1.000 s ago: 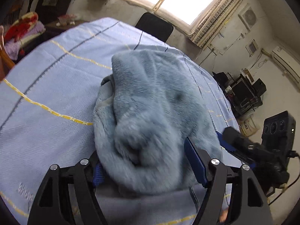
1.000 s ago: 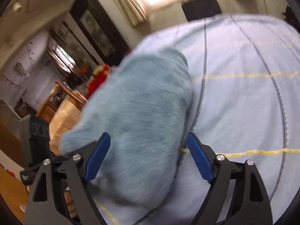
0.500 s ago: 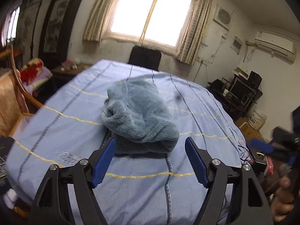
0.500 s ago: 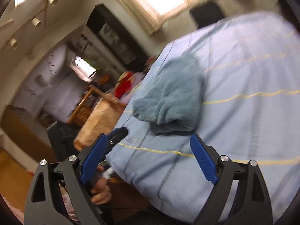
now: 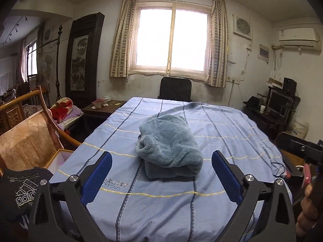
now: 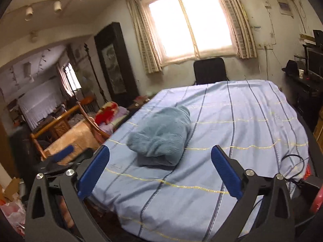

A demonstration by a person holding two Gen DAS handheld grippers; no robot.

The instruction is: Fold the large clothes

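A fluffy grey-blue fleece garment (image 5: 169,147) lies folded into a rounded, lumpy bundle on the smooth, light-blue striped sheet (image 5: 232,133), ahead of both grippers and apart from them. The left gripper (image 5: 161,178) has just been opening; its blue-padded jaws stand wide with nothing between them. The right gripper (image 6: 160,173) likewise has just spread wide, empty.

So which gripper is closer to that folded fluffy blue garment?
Left, slightly. The left gripper faces the fluffy blue garment straight on; the right gripper sits off to its right. Both jaws have just been opening, empty.
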